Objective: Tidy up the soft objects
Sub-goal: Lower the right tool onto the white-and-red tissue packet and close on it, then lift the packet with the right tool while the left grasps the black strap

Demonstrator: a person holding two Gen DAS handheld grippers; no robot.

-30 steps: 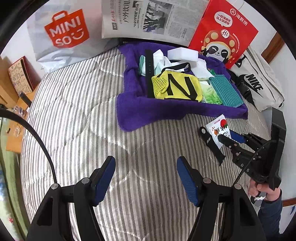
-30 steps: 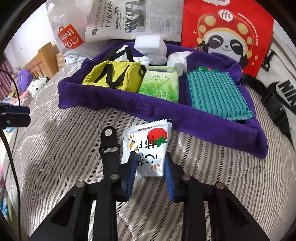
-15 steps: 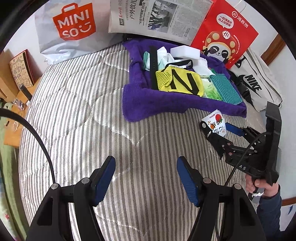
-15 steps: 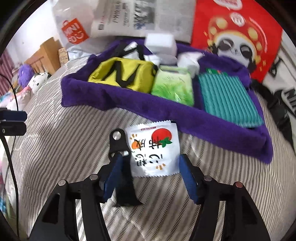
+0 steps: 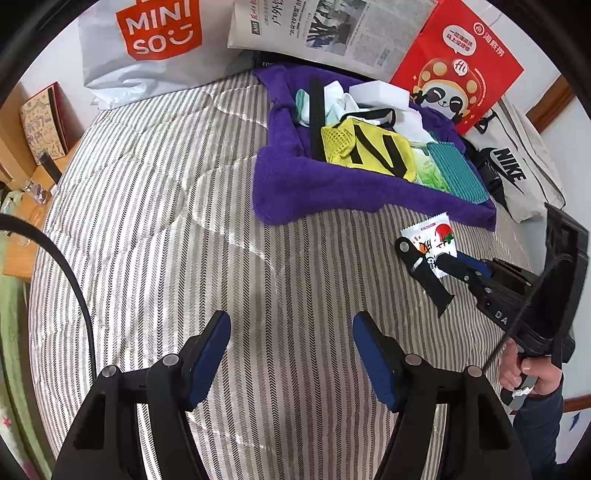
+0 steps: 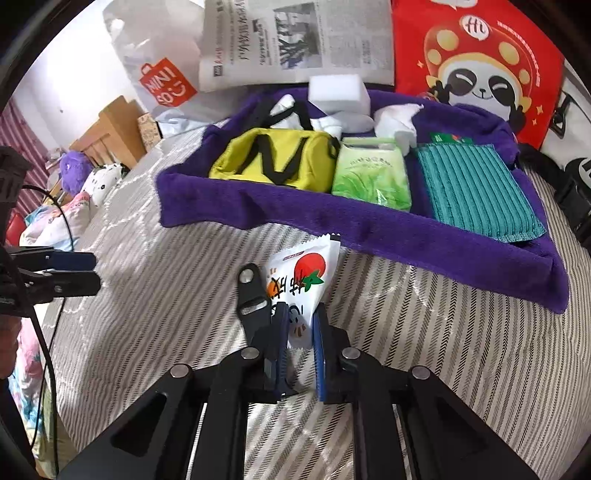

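Note:
A white snack packet [image 6: 301, 280] with a red tomato print is pinched at its near end by my right gripper [image 6: 299, 332], which is shut on it; the packet is lifted and tilted. It also shows in the left wrist view [image 5: 430, 240]. A black strap piece [image 6: 251, 291] lies on the bed just left of it. The purple towel [image 6: 280, 214] beyond holds a yellow pouch [image 6: 277, 158], a green tissue pack [image 6: 373, 173], a teal cloth [image 6: 476, 192] and a white sponge [image 6: 338, 92]. My left gripper [image 5: 291, 354] is open and empty above the striped bed.
A Miniso bag [image 5: 147, 44], a newspaper [image 5: 325, 29], a red panda bag [image 5: 458, 62] and a Nike bag [image 5: 517, 173] line the far and right sides. The striped mattress [image 5: 166, 221] spreads left of the towel. A wooden bedside stand [image 5: 22, 147] is at far left.
My right gripper opened wide around the packet, then shut on its near end and raised it. The left gripper stayed open and drew nearer to the towel.

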